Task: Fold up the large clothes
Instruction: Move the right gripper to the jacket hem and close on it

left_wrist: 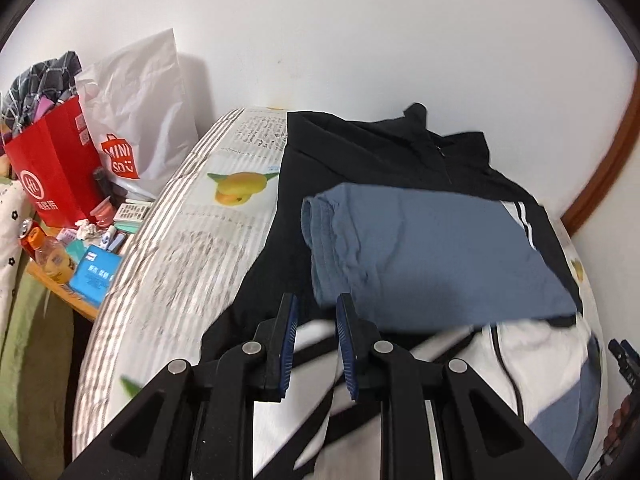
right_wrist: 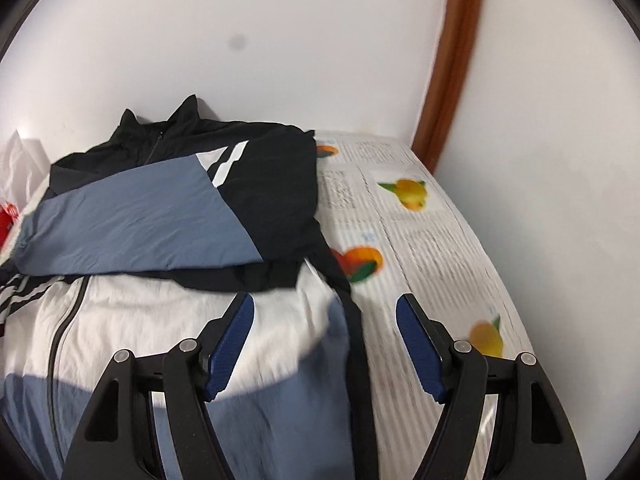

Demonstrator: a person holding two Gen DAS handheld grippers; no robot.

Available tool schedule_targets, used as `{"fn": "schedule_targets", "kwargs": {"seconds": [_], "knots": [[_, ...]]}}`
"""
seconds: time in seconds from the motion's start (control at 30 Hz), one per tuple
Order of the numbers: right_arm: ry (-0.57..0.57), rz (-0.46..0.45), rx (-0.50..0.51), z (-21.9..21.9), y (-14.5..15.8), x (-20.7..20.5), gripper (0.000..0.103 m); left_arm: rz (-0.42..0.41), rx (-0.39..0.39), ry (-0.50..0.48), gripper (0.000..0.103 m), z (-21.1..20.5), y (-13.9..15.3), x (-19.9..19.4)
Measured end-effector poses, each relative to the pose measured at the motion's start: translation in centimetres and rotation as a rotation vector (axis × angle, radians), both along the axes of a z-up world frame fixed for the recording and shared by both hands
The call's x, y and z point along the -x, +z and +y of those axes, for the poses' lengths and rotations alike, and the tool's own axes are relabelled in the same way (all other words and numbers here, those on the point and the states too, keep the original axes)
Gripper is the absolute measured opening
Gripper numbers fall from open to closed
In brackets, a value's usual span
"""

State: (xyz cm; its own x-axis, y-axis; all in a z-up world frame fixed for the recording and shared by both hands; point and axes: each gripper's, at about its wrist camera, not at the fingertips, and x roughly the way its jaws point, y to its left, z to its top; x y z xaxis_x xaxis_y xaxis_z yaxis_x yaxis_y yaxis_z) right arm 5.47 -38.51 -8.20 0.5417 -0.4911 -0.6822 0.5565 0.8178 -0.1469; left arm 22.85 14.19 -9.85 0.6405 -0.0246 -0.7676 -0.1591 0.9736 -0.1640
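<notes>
A black, blue and white zip jacket (left_wrist: 400, 152) lies front up on the bed, collar toward the wall. Its blue sleeve (left_wrist: 432, 248) is folded across the chest, cuff to the left. My left gripper (left_wrist: 317, 316) hovers over the jacket's lower left part near that cuff. Its jaws are open by a narrow gap with no cloth pinched between them. In the right wrist view the same jacket (right_wrist: 160, 216) fills the left half. My right gripper (right_wrist: 325, 316) stands wide open above the jacket's white and blue lower right edge, holding nothing.
The bed has a striped sheet with fruit prints (right_wrist: 420, 240) and reaches the white wall. A brown wooden trim (right_wrist: 452, 80) runs up at the right. Left of the bed, a small table holds a red paper bag (left_wrist: 56, 176), a white shopping bag (left_wrist: 140, 120), bottles and boxes.
</notes>
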Motion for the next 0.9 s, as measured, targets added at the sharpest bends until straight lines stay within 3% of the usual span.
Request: {"fn": "schedule_targets", "kwargs": {"seconds": [0.13,0.2,0.23,0.27,0.37,0.6,0.77,0.9], "knots": [[-0.011,0.012,-0.069,-0.4,-1.0,3.0,0.073,0.009,0.002,-0.008,0.02,0.1,-0.4,3.1],[-0.02,0.016,-0.088,-0.3,-1.9,4.6,0.073,0.036,0.019,-0.011,0.033,0.5,-1.1,4.5],[-0.025,0.02,-0.101,-0.1,-2.5,5.3,0.073,0.043,0.023,-0.011,0.046,0.7,-1.5,5.5],[-0.023,0.023,-0.117,0.0,-3.1,6.0,0.073,0.043,0.02,-0.006,0.052,1.0,-1.8,6.3],[-0.009,0.026,-0.171,0.6,-4.9,7.8,0.073,0.054,0.005,0.007,0.052,1.7,-3.0,8.7],[0.008,0.036,-0.225,2.0,-8.1,10.0,0.073,0.12,0.069,-0.016,0.056,2.3,-6.1,12.1],[0.031,0.036,-0.18,3.4,-9.0,10.5,0.071,0.091,-0.009,-0.063,0.059,0.7,-6.3,13.8],[0.043,0.021,-0.155,4.3,-9.2,10.7,0.06,0.093,-0.089,-0.084,0.059,-0.7,-6.4,14.6]]}}
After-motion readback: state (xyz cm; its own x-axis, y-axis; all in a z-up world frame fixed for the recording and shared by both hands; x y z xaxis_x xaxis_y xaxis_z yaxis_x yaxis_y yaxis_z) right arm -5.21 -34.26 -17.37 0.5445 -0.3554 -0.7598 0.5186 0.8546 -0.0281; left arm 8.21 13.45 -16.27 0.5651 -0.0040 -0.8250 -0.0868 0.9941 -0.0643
